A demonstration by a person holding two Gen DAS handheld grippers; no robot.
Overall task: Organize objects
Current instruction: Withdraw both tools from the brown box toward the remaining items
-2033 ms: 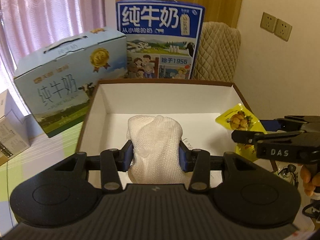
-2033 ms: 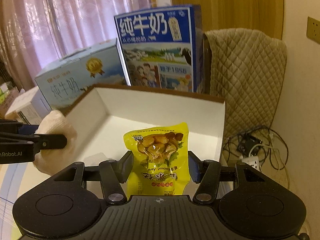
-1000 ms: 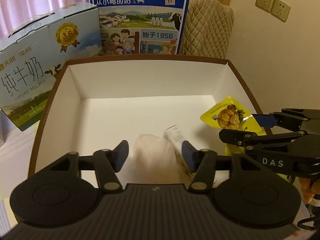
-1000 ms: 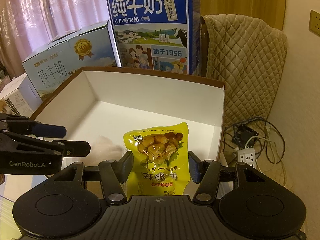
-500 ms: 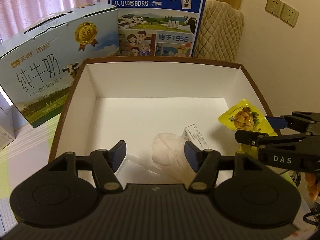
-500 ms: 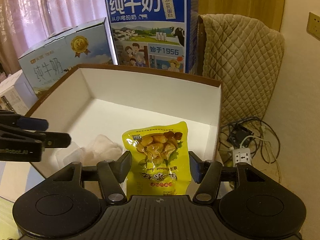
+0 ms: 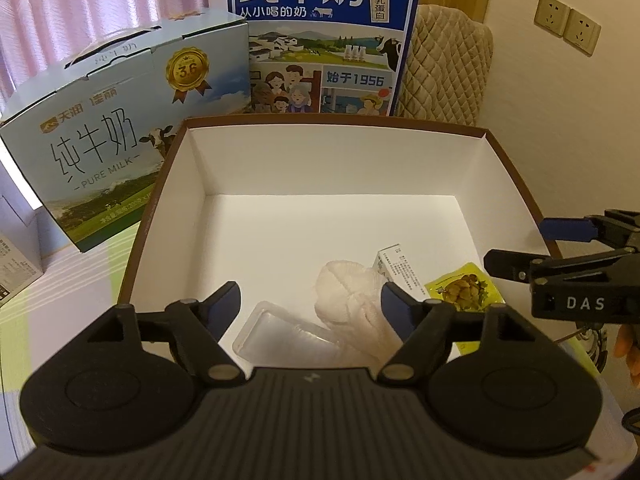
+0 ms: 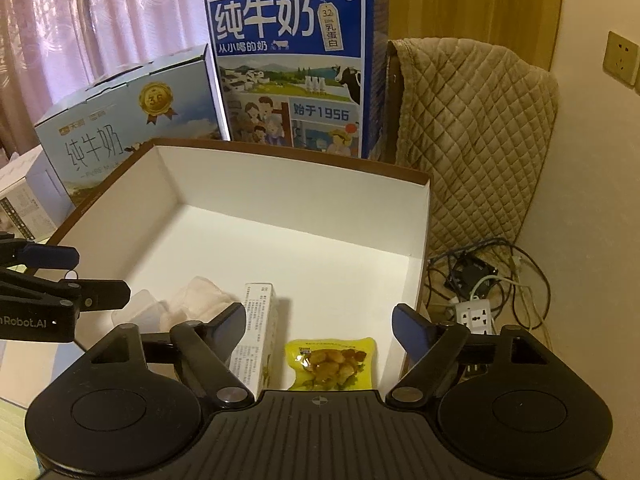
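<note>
Both grippers spread wide, holding nothing, over near edge of box.

Left gripper (image 7: pixel 310 300) above white mesh bundle (image 7: pixel 352 304) and clear tray (image 7: pixel 280 340); right gripper (image 8: pixel 318 320) above yellow snack pouch (image 8: pixel 332 364), small carton (image 8: pixel 258 332) just left of it. All four lie in white box (image 7: pixel 320 160), near side. Two milk cartons stand beyond, far-left.
</note>
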